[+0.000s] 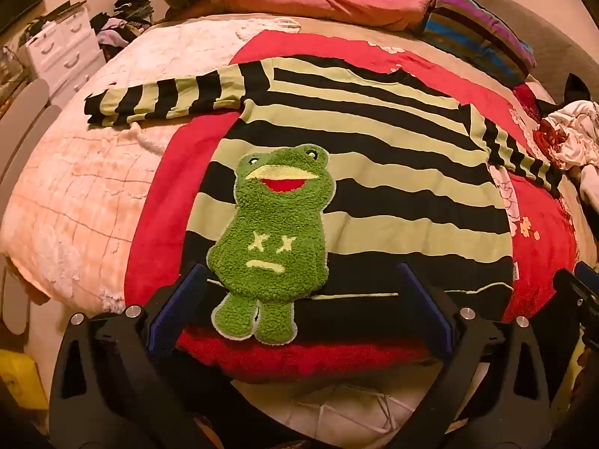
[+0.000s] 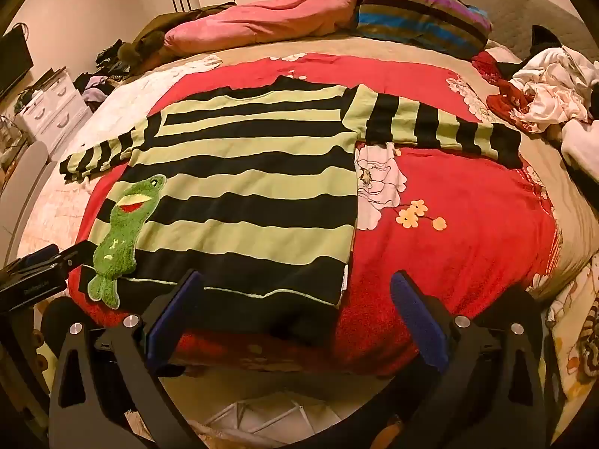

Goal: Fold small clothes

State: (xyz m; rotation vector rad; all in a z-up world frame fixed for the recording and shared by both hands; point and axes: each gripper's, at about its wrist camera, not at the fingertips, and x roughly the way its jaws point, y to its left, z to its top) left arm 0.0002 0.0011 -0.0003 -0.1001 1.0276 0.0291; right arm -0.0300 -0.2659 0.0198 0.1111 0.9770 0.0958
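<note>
A small black and pale-green striped sweater (image 1: 374, 172) lies flat on a red blanket (image 1: 157, 217), both sleeves spread out sideways. A fuzzy green frog patch (image 1: 273, 239) sits at its lower left. My left gripper (image 1: 299, 280) is open over the sweater's hem, its fingers on either side of the frog. In the right wrist view the sweater (image 2: 247, 187) and frog (image 2: 119, 232) lie ahead. My right gripper (image 2: 295, 288) is open over the hem's right corner. The left gripper's tip shows at that view's left edge (image 2: 45, 262).
The bed holds a pink duvet (image 2: 269, 18), a striped pillow (image 2: 419, 15) and a heap of white and red clothes (image 2: 539, 89) at the right. A white drawer unit (image 1: 63, 48) stands left of the bed. The red blanket (image 2: 468, 224) spreads right of the sweater.
</note>
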